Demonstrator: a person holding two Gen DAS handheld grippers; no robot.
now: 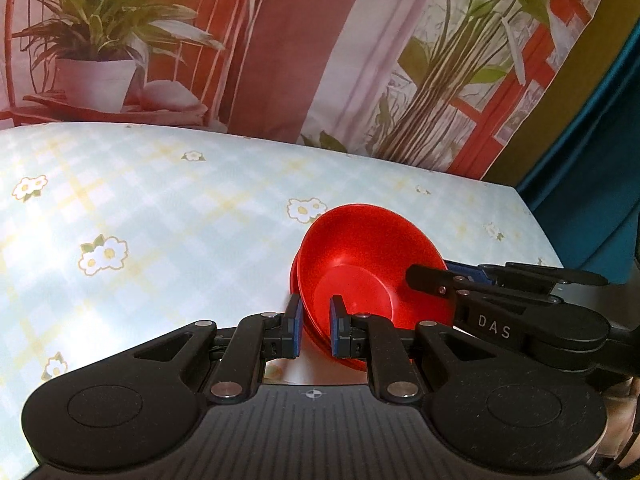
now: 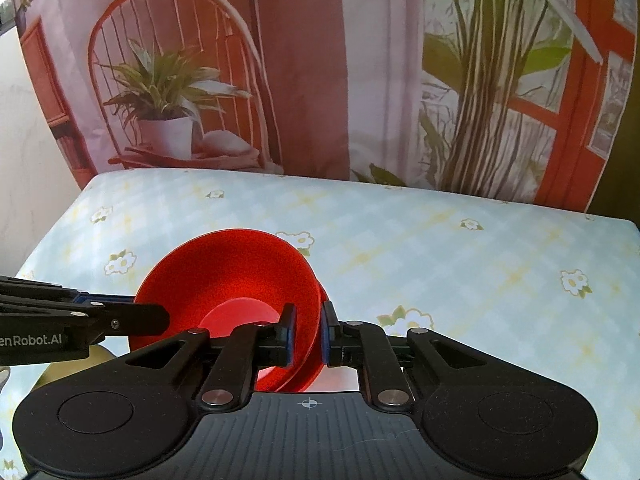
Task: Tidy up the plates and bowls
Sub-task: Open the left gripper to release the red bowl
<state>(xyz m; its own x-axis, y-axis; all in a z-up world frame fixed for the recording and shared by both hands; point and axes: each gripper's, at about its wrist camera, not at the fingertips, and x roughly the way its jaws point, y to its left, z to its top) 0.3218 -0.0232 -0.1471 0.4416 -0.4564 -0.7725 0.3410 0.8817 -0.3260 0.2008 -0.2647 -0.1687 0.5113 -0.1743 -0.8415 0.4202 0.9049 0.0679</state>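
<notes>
Two nested red bowls (image 1: 360, 264) (image 2: 236, 276) lie low over the flowered tablecloth, tipped toward the cameras. Whether they rest on the cloth I cannot tell. My left gripper (image 1: 316, 328) is shut on their left rim, one blue pad inside and one outside. My right gripper (image 2: 309, 336) is shut on the opposite rim in the same way. Each gripper shows in the other's view: the right gripper (image 1: 432, 278) reaches in from the right, and the left gripper (image 2: 152, 314) from the left. The near rim is hidden behind the gripper bodies.
The table (image 1: 160, 208) (image 2: 460, 264) wears a pale checked cloth with white flowers. A printed backdrop (image 1: 280, 60) of plants and a chair hangs right behind it. The table's right edge (image 1: 536, 220) meets teal fabric. A yellow-green shape (image 2: 94, 356) peeks from under the left gripper.
</notes>
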